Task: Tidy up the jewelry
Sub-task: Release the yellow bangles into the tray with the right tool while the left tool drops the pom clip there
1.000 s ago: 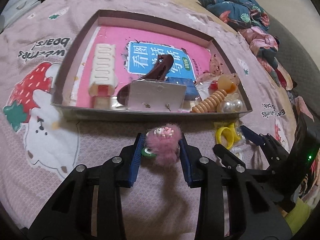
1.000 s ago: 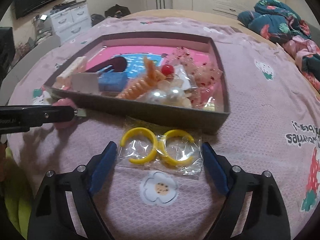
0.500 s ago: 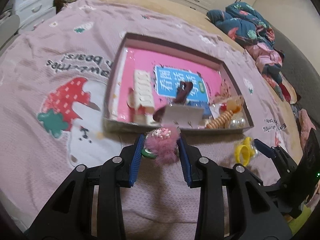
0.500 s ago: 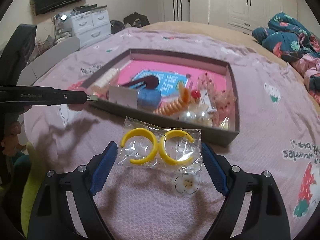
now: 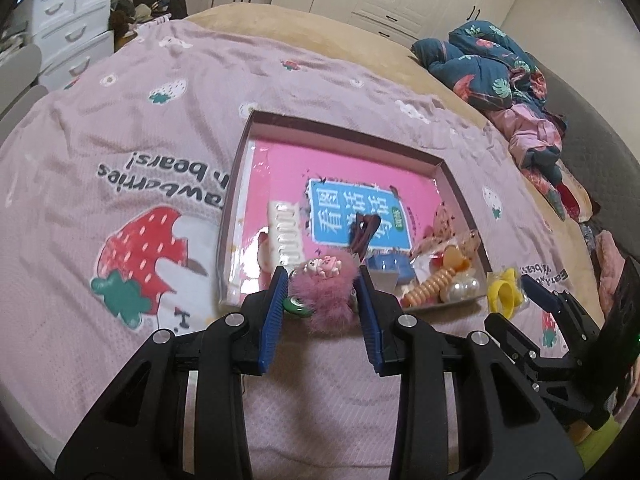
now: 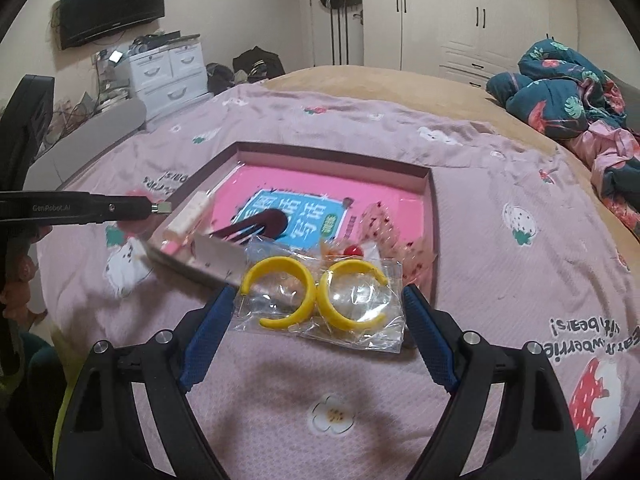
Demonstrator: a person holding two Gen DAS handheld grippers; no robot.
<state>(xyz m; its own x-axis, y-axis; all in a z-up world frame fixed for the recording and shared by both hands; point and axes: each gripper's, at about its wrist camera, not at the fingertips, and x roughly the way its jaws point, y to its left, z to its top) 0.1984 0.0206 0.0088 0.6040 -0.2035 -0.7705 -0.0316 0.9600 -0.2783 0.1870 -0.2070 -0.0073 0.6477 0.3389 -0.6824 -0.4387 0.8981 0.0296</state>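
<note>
1. We're working over a big bed covered in a pinkish-mauve bedspread (image 5: 120,140) printed with strawberries, bears and little flowers. Around it there's a run of white wardrobes (image 6: 480,20), a white drawer unit (image 6: 168,76), a wall TV (image 6: 112,4), and a heap of teal floral bedding (image 5: 492,64) at the far right corner.

2. The shallow brown tray (image 5: 236,184) sits flat on the spread with a pink booklet (image 5: 280,168) lining its bottom. Compared with a second ago it looks smaller and farther off in both views, so both of our grippers have gone up, and way more of the room shows now.

3. Right gripper (image 6: 316,300): jaws set wide, pinching the two side edges of a clear bag (image 6: 384,320) that's lifted off the bed, in front of the tray's near edge. Same grip as before.

4. Left gripper (image 5: 322,296): clamped on the fluffy pink hair clip (image 5: 332,300), held up in front of the tray's near wall. Grip hasn't changed.

5. Counting: two yellow hoop earrings (image 6: 280,296) in the bag. One fluffy clip with a green bit on its left.

6. In the tray: one cream claw clip (image 5: 286,232), one dark maroon clip (image 5: 364,232), one orange spiral hair tie (image 5: 430,286), a few pearl beads (image 5: 460,290). The rest of the right-hand pile is too jumbled to count.
</note>
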